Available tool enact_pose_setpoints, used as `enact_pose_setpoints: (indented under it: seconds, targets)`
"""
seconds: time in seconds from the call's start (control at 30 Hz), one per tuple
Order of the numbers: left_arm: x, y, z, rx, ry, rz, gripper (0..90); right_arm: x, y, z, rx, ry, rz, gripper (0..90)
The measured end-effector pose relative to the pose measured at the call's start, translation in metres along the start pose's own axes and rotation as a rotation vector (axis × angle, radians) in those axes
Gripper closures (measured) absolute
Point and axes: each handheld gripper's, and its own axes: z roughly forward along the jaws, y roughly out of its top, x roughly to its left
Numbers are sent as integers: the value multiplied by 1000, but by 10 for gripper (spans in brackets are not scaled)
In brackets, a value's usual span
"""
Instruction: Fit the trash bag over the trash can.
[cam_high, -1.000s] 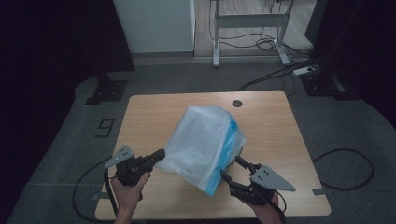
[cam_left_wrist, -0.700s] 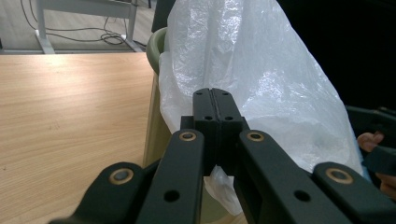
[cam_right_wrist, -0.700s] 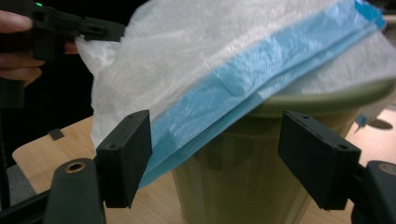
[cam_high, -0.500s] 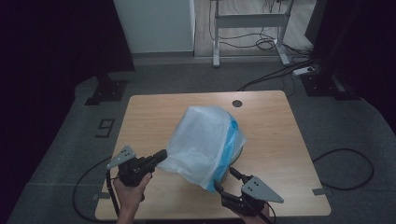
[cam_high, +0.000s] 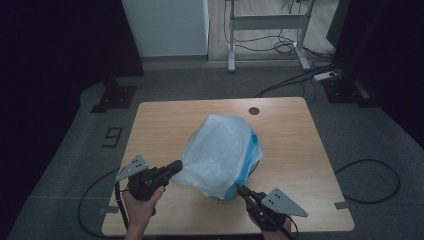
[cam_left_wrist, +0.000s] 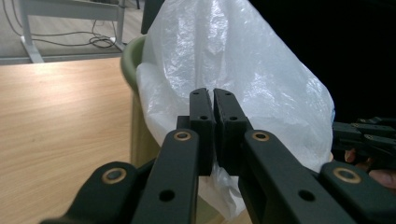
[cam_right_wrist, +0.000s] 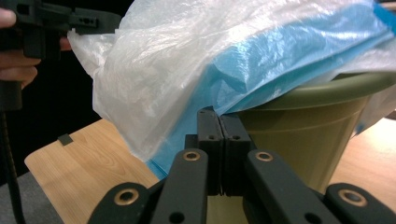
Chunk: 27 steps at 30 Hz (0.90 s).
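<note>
Near the table's (cam_high: 165, 120) front edge, a plastic bag (cam_high: 220, 150) was draped over a green bin (cam_right_wrist: 299, 126). L gripper (cam_high: 175, 167) was clamped on its left edge; R gripper (cam_high: 241, 190), jaws just closed, was pinched on its lower edge.

— Where's your left gripper (cam_high: 176, 166)?

— In my left hand (cam_high: 141, 200), near the table's front left, forearm coming up from the bottom edge of the high view. It points right and a little away from me. In the left gripper view its jaws stand pressed together, pads (cam_left_wrist: 201, 122) nearly touching — a thin fold of film caught between them.

— And the right gripper (cam_high: 241, 190)?

— Low at the front right, angled up and to the left toward the other one, its grey plate lying flat on top. Its jaws have just been closing; in the right gripper view the pads (cam_right_wrist: 208, 135) meet, with a film edge at their tips.
</note>
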Motion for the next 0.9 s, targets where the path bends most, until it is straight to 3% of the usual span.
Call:
enact_pose_setpoints:
  seconds: [0.07, 0.23, 0.27, 0.53, 0.67, 0.8, 0.9]
  targets:
    - [-4, 4, 0, 1, 3, 13, 819, 2, 2, -3, -1, -10, -25, 889]
    - [-13, 16, 0, 1, 18, 46, 633, 5, 9, -10, -13, -70, -145, 891]
    - [-19, 24, -1, -9, 28, 70, 611, 5, 10, -11, -16, -77, -159, 891]
    - [-48, 52, 9, -5, 49, 191, 520, 0, 31, -14, -42, -64, -182, 891]
    - [-59, 59, 16, -3, 11, 232, 491, 1, 40, -15, -56, -52, -205, 891]
    - [-68, 58, 27, 38, -36, 269, 456, 0, 47, -14, -64, -46, -211, 891]
    - [-69, 56, 32, 48, -61, 265, 434, 0, 53, -12, -73, -41, -216, 891]
